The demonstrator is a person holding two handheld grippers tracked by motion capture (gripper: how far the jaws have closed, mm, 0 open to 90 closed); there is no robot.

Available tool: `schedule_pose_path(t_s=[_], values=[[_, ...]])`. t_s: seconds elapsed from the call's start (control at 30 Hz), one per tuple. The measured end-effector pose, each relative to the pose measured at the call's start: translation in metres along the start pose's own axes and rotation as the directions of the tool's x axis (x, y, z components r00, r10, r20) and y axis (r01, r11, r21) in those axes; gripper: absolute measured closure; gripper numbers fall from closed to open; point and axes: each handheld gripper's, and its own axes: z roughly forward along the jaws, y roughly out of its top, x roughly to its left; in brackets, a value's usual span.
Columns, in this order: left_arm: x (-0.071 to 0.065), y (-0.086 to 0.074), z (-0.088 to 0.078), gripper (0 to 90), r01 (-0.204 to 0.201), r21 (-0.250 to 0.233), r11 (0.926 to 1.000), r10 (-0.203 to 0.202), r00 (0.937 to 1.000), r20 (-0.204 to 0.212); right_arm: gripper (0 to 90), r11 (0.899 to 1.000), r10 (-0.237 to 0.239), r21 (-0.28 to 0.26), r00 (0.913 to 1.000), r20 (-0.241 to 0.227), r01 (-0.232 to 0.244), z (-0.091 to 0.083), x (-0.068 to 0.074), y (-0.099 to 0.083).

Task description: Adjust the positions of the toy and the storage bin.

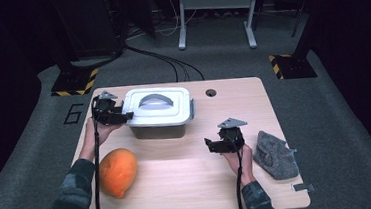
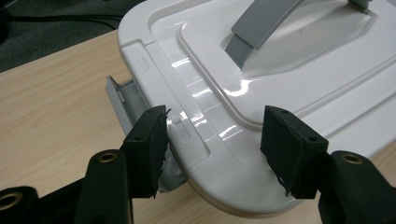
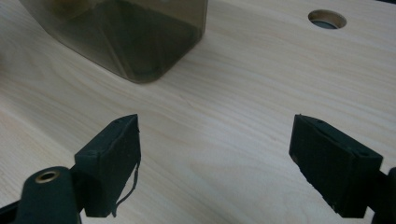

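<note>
Pale wood tabletop (image 1: pixel 188 169) carries a lidded storage box (image 1: pixel 160 112) near its far left, a mango (image 1: pixel 118 172) in front and a grey cloth (image 1: pixel 276 154) at the right. Left gripper (image 2: pixel 212 135) straddles the box's white lid (image 2: pixel 280 74) corner beside the grey latch (image 2: pixel 122 95), jaws half open, gripping nothing. Right gripper (image 3: pixel 215 154) hangs wide open and empty over bare wood. Prying the latch one-handed could drag or tip the unsteadied box.

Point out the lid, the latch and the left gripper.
lid (image 2: pixel 299 70), left gripper view, glossy white top
latch (image 2: pixel 122 95), left gripper view, grey flap at the lid's edge
left gripper (image 1: pixel 108 110), high view, black body
</note>
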Motion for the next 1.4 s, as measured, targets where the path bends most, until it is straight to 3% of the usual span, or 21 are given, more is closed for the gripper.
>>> schedule_pose_path(t_s=[0.2, 0.43, 0.8, 1.07, 1.33, 1.4], values=[[-0.003, 0.002, 0.001, 41.6, -0.017, 0.001, 0.9999, 0.017, 0.9998, 0.007, 22.6, 1.0, 0.008, -0.02, 0.9998, -0.016, -0.009, 0.004, 0.0, 0.017], [-0.005, 0.004, 0.004, 41.8, -0.036, 0.004, 0.9994, 0.036, 0.9993, 0.014, 36.3, 0.999, 0.029, -0.043, 0.9991, -0.031, -0.03, 0.009, 0.0, 0.037], [-0.003, 0.005, 0.006, 41.5, -0.01, -0.006, 0.9999, 0.01, 0.9998, 0.016, 50.9, 0.992, 0.085, -0.087, 0.9943, -0.064, -0.091, 0.018, -0.007, 0.064], [-0.003, 0.007, 0.007, 41.2, 0.006, 0.003, 1.0, -0.006, 0.9998, 0.018, 57.8, 0.989, 0.129, -0.063, 0.9883, -0.081, -0.134, 0.032, -0.012, 0.077], [-0.004, 0.008, 0.007, 39.1, -0.008, 0.015, 0.9999, 0.008, 1.0, 0.002, 64.4, 0.988, 0.143, -0.039, 0.9865, -0.08, -0.146, 0.044, -0.014, 0.087], [-0.004, 0.008, 0.007, 36.3, 0.005, 0.011, 0.9999, -0.005, 1.0, -0.003, 64.8, 0.991, 0.13, -0.028, 0.9887, -0.075, -0.132, 0.049, -0.014, 0.089]])
